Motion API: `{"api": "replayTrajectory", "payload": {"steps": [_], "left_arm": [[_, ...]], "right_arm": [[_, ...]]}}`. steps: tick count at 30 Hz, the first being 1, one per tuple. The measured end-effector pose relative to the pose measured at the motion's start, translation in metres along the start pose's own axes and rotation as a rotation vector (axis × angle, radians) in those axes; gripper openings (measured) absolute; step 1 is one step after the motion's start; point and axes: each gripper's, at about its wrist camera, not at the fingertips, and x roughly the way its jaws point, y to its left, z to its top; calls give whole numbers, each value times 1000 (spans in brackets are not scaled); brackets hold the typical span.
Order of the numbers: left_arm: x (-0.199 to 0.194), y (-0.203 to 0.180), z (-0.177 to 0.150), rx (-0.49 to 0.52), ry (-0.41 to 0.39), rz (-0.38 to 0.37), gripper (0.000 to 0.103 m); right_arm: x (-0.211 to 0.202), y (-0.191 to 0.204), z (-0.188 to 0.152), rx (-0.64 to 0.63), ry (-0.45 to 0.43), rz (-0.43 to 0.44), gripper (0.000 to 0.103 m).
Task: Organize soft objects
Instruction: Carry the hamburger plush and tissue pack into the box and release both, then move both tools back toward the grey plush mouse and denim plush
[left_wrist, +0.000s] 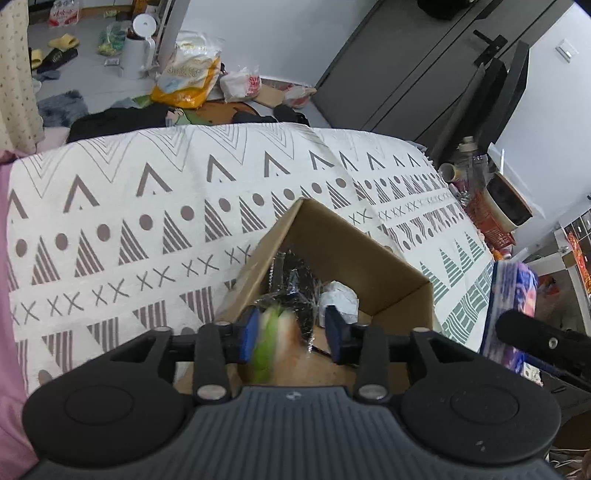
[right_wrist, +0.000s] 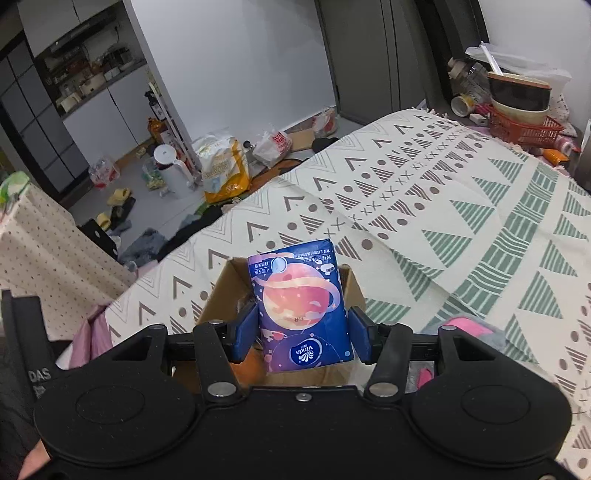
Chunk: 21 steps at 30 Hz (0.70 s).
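A cardboard box (left_wrist: 332, 236) stands on a patterned bedspread (left_wrist: 147, 221). My left gripper (left_wrist: 293, 332) hovers open over it. A blurred green and orange soft thing (left_wrist: 267, 343) sits between its blue pads, against the left one and apart from the right one. Inside the box lie a black shiny wrapped bundle (left_wrist: 295, 284) and a white crumpled piece (left_wrist: 340, 299). My right gripper (right_wrist: 301, 332) is shut on a blue tissue pack (right_wrist: 299, 295) with a planet print, held upright above the box (right_wrist: 221, 295). The pack (left_wrist: 511, 295) also shows at the right edge of the left wrist view.
A pink and grey soft item (right_wrist: 461, 328) lies on the bedspread (right_wrist: 443, 221) just right of the box. A red basket (right_wrist: 524, 129) with bowls and bottles crowds the far corner. Bags, slippers and clothes litter the floor (right_wrist: 155, 192) beyond the bed's left edge.
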Motion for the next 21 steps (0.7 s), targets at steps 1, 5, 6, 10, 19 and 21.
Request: {"api": "replayTrajectory", "payload": {"steps": [1, 5, 6, 10, 19, 21], "left_arm": [[0, 0, 0, 0, -1, -5, 50], [-2, -5, -3, 22, -18, -8, 57], [-3, -7, -4, 29, -23, -8, 58], [-7, -8, -5, 40, -34, 0, 60], [-25, -33, -8, 141, -74, 84, 70], [-30, -40, -11, 150, -83, 85, 71]], "right_arm": [[2, -1, 1, 8, -2, 10, 52], [8, -2, 2, 31, -23, 66, 64], [8, -3, 1, 32, -29, 76, 69], [1, -7, 1, 43, -46, 55, 79], [-32, -44, -9, 108, 14, -37, 89], [-43, -59, -13, 140, 16, -46, 89]]}}
